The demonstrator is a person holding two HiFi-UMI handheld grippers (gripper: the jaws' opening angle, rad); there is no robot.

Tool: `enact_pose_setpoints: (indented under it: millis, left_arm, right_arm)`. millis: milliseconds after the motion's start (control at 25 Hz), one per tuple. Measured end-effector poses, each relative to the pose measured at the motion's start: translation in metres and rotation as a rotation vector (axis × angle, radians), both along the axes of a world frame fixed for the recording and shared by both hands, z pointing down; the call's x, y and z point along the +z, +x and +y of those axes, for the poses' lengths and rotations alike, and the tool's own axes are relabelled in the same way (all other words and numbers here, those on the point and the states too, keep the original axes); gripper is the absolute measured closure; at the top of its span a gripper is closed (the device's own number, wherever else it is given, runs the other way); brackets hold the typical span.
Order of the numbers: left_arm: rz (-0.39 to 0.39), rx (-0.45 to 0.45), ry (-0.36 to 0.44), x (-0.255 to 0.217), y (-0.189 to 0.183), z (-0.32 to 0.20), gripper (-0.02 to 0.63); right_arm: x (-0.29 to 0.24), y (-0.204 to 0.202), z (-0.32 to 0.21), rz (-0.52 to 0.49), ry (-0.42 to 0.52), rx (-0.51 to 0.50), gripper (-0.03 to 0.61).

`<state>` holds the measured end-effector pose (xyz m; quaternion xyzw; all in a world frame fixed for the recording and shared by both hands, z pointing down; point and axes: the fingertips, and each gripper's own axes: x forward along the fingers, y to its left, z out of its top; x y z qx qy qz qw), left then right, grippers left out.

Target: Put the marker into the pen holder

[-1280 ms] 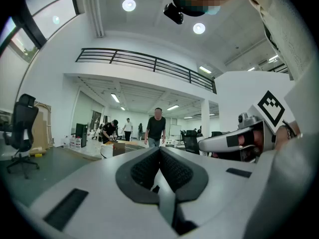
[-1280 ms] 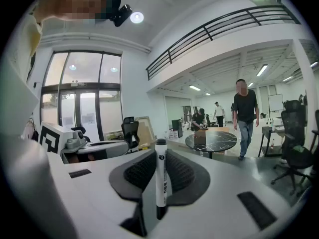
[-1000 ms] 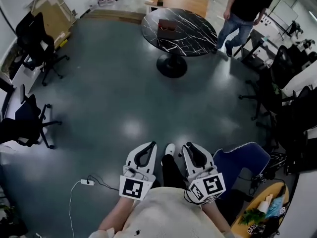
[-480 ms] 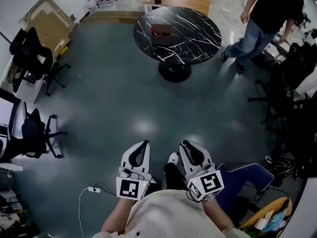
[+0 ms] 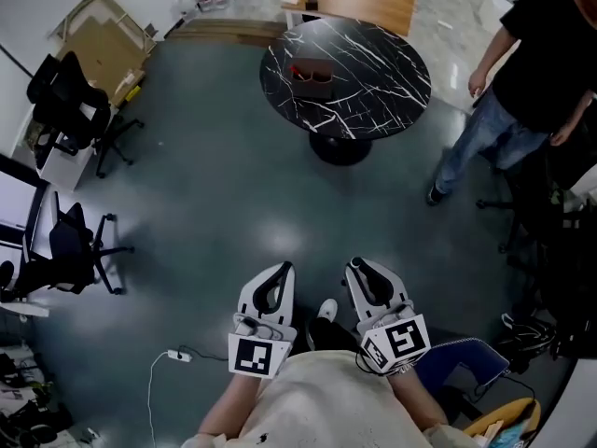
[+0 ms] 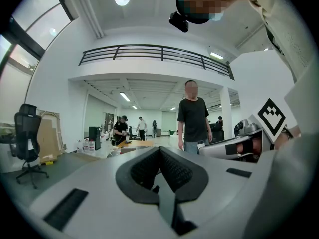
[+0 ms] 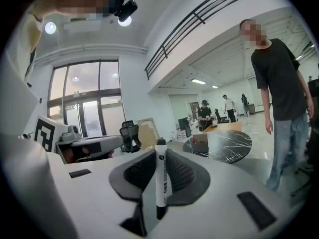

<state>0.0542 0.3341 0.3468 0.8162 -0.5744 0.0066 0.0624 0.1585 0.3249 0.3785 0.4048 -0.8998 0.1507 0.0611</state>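
**Marker clamped in the right gripper, well apart from the pen holder**

The right gripper (image 7: 161, 154) is closed on a marker (image 7: 161, 178), a white barrel with dark ends and black print. In the right gripper view the marker stands upright between the two ribbed pads, its top end rising just above the jaw tips. The left gripper (image 6: 160, 151) has its jaws pressed together with nothing between them.

In the head view, both grippers, left (image 5: 273, 287) and right (image 5: 366, 280), are held side by side close to the person's body, above a grey floor (image 5: 215, 185). The pen holder (image 5: 311, 70), a small reddish-brown box, sits on a round black bench (image 5: 382, 87) with white veining. The bench stands far ahead of the grippers. The right gripper view shows the same pen holder (image 7: 200, 144) near the edge of the bench (image 7: 230, 144).

A person in a black shirt and jeans (image 5: 527, 82) stands to the right of the bench. Black office chairs (image 5: 75, 96) stand along the left wall. A white power strip (image 5: 177, 355) with its cable lies on the floor near the left gripper.
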Motion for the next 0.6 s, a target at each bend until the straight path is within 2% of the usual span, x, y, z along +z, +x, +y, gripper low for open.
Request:
enact_pose_setpoints:
  millis: [320,600]
  left_arm:
    - [0.009,0.026,0.014,0.008,-0.012,-0.069,0.603]
    - [0.047,0.116,0.018,0.017,-0.047,-0.18,0.603]
  right_arm:
    - [0.006,-0.006,-0.061,0.031,0.002,0.04,0.499]
    - [0.008,-0.037,-0.168,0.073,-0.004,0.147,0.499]
